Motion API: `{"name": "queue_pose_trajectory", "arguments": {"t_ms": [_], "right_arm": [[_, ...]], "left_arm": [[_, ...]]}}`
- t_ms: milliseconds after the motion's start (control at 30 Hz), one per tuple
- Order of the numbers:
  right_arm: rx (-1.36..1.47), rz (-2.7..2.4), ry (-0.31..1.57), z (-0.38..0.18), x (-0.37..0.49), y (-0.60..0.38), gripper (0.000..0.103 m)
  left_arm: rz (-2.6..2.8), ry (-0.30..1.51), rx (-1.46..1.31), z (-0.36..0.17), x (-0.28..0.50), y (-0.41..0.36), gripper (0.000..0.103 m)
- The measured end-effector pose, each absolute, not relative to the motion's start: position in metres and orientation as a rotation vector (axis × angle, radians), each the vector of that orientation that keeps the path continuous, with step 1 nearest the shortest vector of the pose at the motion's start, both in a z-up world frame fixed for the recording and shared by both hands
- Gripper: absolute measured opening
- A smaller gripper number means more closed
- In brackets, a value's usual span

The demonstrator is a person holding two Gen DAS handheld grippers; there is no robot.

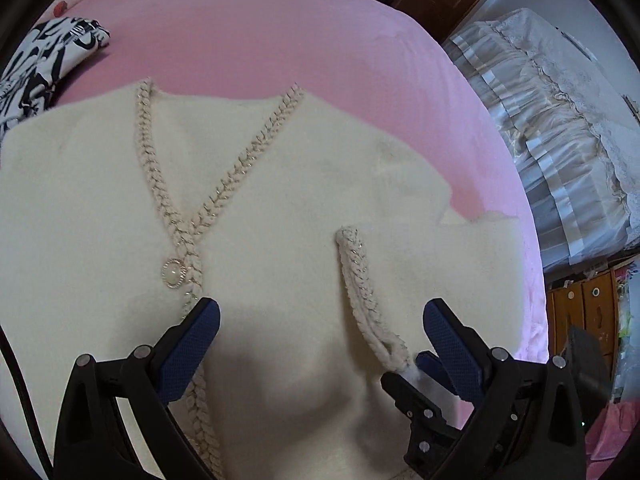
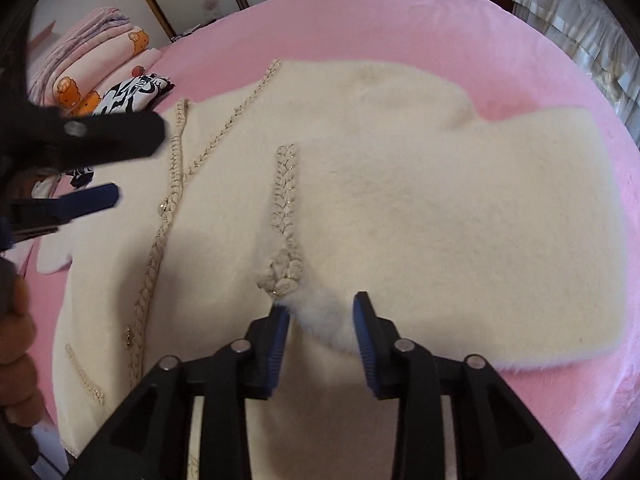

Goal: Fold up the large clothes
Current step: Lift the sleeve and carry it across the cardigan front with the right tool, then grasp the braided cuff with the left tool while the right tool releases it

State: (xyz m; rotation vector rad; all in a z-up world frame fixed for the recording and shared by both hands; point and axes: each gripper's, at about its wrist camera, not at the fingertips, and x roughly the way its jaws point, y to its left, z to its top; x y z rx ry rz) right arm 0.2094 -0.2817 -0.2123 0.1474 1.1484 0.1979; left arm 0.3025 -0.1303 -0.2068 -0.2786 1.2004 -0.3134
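A cream fluffy cardigan (image 1: 280,184) with braided trim and a pearl button (image 1: 174,274) lies flat on the pink bed sheet (image 1: 260,32). One sleeve (image 2: 460,208) is folded across the front, its braided cuff (image 2: 286,216) pointing at me. My right gripper (image 2: 321,316) is open, with the fluffy cuff edge between its blue pads and the pads not pressing on it. My left gripper (image 1: 322,312) hovers wide open over the cardigan's front with nothing in it. In the right wrist view the left gripper (image 2: 120,164) shows at the left edge.
A black-and-white patterned garment (image 1: 40,64) lies at the far left of the bed. Folded pink blankets (image 2: 92,68) with bear prints are stacked beyond it. A grey ruffled cover (image 1: 560,140) and wooden drawers (image 1: 584,312) stand beyond the bed's right edge. A hand (image 2: 16,320) shows at left.
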Motion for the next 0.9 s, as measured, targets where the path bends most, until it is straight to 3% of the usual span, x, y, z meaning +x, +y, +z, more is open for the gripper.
{"name": "queue_pose_trajectory", "arguments": {"t_ms": [67,133,233,400,733,867,900], "right_arm": [[0.152,0.210,1.147,-0.203,0.206,-0.288,0.051],[0.143,0.214,1.129,-0.195,0.203,-0.289,0.054],[0.136,0.213,1.107,-0.182,0.191,-0.295,0.054],[0.152,0.184,1.093,-0.172,0.174,-0.316,0.054],[0.184,0.151,1.074,-0.175,0.170,-0.341,0.054],[0.182,0.155,1.076,-0.179,0.170,-0.341,0.054],[0.179,0.154,1.077,-0.180,0.169,-0.341,0.054]], "left_arm": [[-0.344,1.231,-0.299,-0.216,0.304,-0.137,0.098],[-0.367,1.248,-0.319,-0.225,0.306,-0.143,0.098],[-0.392,1.272,-0.351,-0.240,0.308,-0.153,0.096],[-0.446,1.355,-0.404,-0.273,0.312,-0.171,0.072],[-0.480,1.360,-0.344,-0.288,0.312,-0.201,0.068],[-0.452,1.380,-0.278,-0.287,0.312,-0.209,0.035],[-0.463,1.387,-0.294,-0.288,0.312,-0.210,0.013]]}}
